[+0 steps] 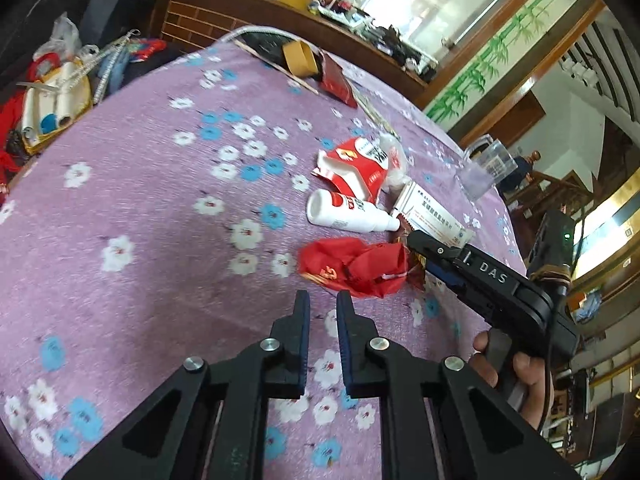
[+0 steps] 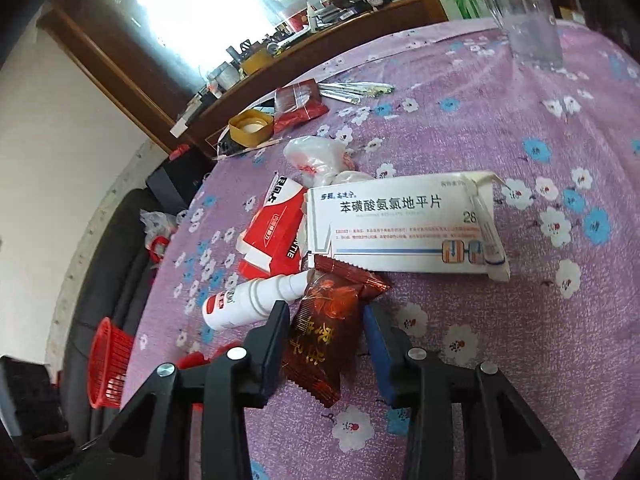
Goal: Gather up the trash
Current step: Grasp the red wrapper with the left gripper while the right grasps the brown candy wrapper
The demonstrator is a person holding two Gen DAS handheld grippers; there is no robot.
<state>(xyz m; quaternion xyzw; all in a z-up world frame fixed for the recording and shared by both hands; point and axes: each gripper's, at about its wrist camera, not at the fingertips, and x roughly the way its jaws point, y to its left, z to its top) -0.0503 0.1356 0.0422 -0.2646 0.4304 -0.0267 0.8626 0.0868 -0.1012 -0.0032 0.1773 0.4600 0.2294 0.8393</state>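
Note:
A dark red snack wrapper (image 2: 324, 320) lies on the purple flowered tablecloth (image 2: 520, 320), and my right gripper (image 2: 326, 314) is shut on it, a pad against each side. In the left wrist view that right gripper (image 1: 428, 258) reaches in from the right. Just beyond the wrapper sit a white medicine box (image 2: 404, 224), a white bottle (image 2: 256, 300) on its side and a torn red-and-white carton (image 2: 276, 236). My left gripper (image 1: 323, 300) hovers just short of a crumpled red plastic bag (image 1: 356, 266). Its jaws stand a narrow gap apart with nothing between them.
A clear glass jug (image 2: 528, 20) stands at the far right of the table. A tape roll (image 2: 250, 128), a red packet (image 2: 298, 102), foil strips (image 2: 356, 90) and crumpled clear plastic (image 2: 320, 156) lie further back. A red basket (image 2: 110, 364) sits below the table's left edge.

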